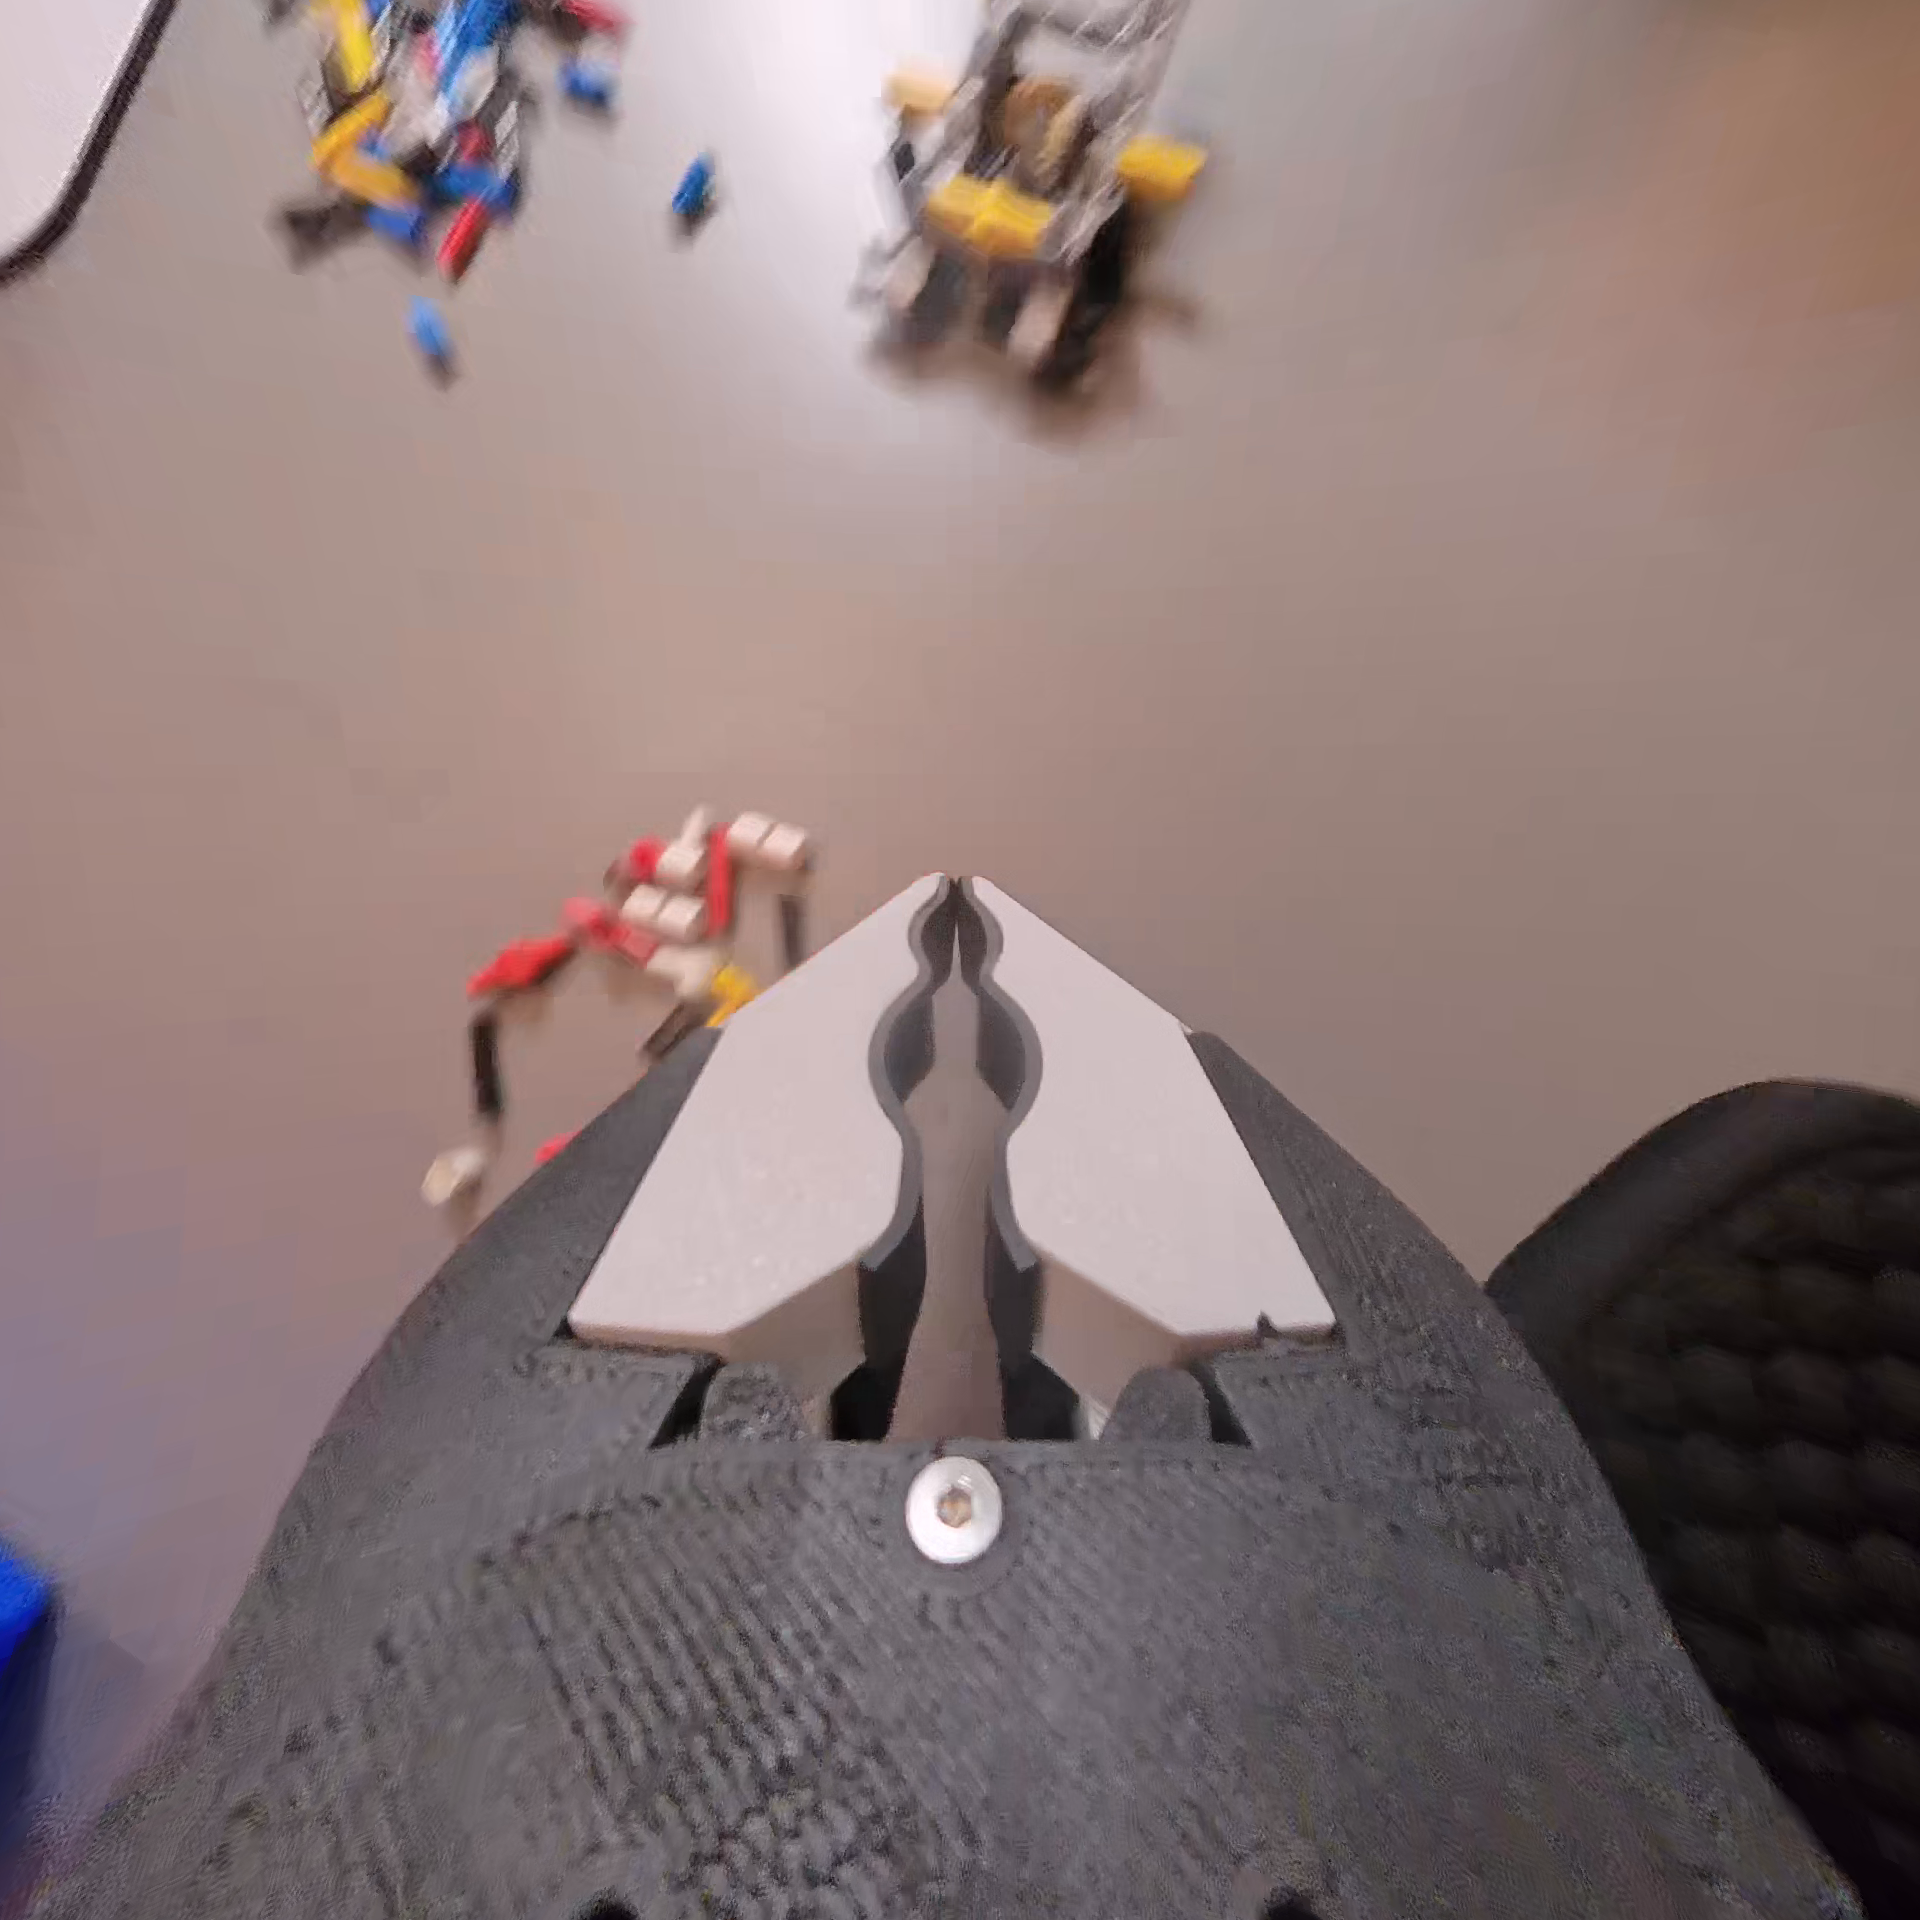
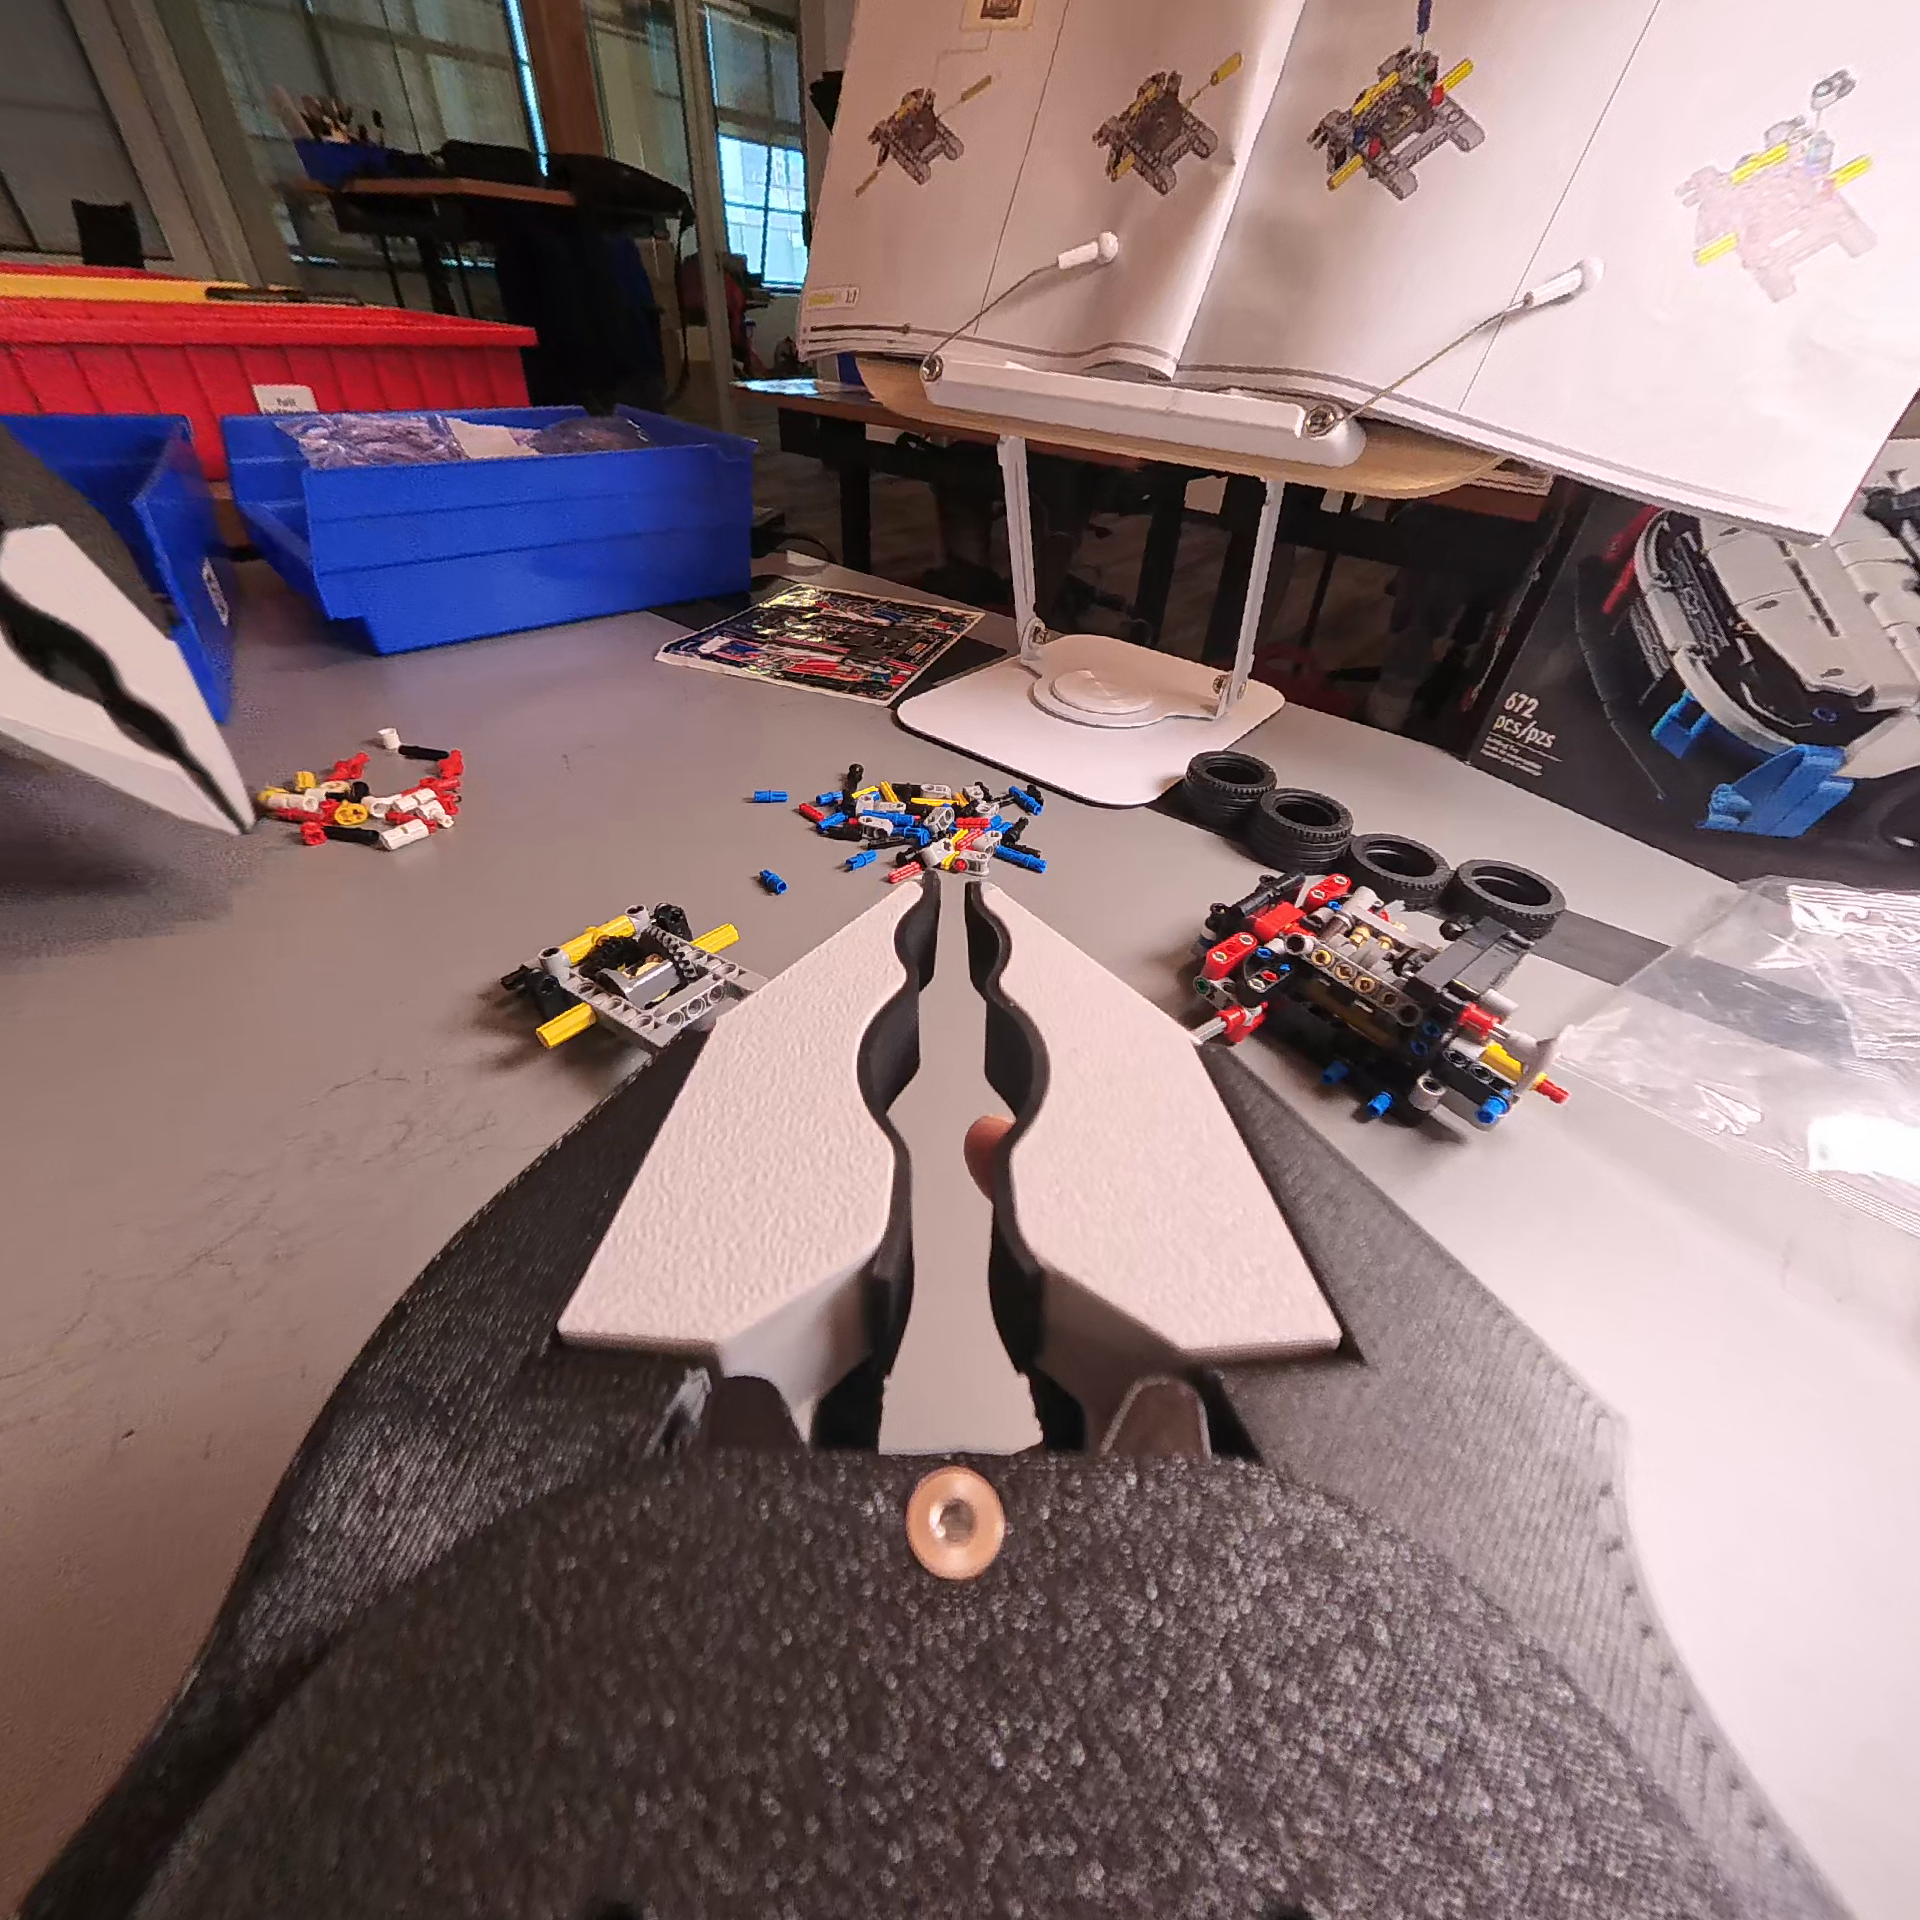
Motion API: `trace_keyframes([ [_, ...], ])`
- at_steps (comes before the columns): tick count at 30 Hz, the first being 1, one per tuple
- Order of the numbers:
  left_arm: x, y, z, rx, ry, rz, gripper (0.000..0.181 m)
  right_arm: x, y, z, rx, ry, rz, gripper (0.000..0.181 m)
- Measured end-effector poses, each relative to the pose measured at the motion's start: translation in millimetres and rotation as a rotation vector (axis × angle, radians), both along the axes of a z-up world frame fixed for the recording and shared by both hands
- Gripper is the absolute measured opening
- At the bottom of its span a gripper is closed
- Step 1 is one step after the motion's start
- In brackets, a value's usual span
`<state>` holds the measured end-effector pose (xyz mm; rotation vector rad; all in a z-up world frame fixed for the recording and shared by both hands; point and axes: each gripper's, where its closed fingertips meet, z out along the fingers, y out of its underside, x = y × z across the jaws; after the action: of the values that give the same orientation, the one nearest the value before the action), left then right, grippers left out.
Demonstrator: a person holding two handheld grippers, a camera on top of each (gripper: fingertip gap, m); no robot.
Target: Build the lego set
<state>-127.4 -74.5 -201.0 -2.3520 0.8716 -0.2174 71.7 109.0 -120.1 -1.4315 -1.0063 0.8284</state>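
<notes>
In the left wrist view, you are holding your left gripper (image 1: 956, 883) above the grey table (image 1: 1247, 675), and its fingertips are meeting with nothing between them. Just to the left of the tips, a small scatter of red, white and black lego pieces (image 1: 665, 935) is lying on the table, some of it passing behind the gripper's black body. Farther off, a blurred pile of blue, yellow and red pieces (image 1: 416, 145) is sitting at the upper left, and a grey frame with yellow axles (image 1: 1029, 208) is sitting at the upper right, well apart from the pile. The whole far part of this view is smearing, so finer detail cannot be told.

In the right wrist view, you are holding your right gripper (image 2: 951, 883) low over the table (image 2: 312, 1143), and its fingers are standing slightly apart, gripping nothing. The tips are pointing at the mixed pile of small pieces (image 2: 925, 821) just beyond them. The grey frame with yellow axles (image 2: 634, 977) is lying left of the fingers, and a larger part-built assembly (image 2: 1371, 997) of black, red and grey is lying to their right. Four black tyres (image 2: 1382, 842) are lining up behind that assembly. An open instruction booklet (image 2: 1351, 177) is resting on a white stand (image 2: 1091, 717), with a sticker sheet (image 2: 821, 639) beside the stand's base. Blue bins (image 2: 499, 530) are standing at the far left, the set's box (image 2: 1714, 675) at the right, and a clear plastic bag (image 2: 1766, 1018) near the right edge. Your left gripper (image 2: 234, 821) is showing at the left edge, beside the red and white scatter (image 2: 364, 795).
</notes>
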Motion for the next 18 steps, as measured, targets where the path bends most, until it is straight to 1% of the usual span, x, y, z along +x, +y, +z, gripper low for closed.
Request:
trace_keyframes([
  [3, 55, 4, -11, -0.016, -0.006, -0.146, 0.000, 0, 0, -1, -0.004, -0.003, 0.000, 0.004],
  [5, 73, 5, -22, -0.040, 0.012, -0.203, 0.000, 0, 0, 0, 0.002, -0.004, 0.000, 0.004],
  [7, 78, 6, -29, -0.058, 0.024, -0.222, 0.000, 1, 0, 2, 0.015, -0.004, -0.002, 0.004],
  [11, 79, 6, -29, -0.055, 0.025, -0.233, 0.000, 3, 1, 4, 0.021, -0.001, -0.005, 0.003],
  [12, 80, 5, -28, -0.055, 0.014, -0.236, 0.004, 4, 1, 4, 0.019, 0.000, -0.005, 0.003],
  [14, 79, 3, -20, -0.037, -0.021, -0.246, 0.013, 4, 1, 4, 0.019, 0.001, -0.005, 0.003],
  [18, 64, 2, -4, 0.006, -0.051, -0.214, 0.021, 5, 1, 5, 0.027, -0.001, -0.005, 0.003],
])
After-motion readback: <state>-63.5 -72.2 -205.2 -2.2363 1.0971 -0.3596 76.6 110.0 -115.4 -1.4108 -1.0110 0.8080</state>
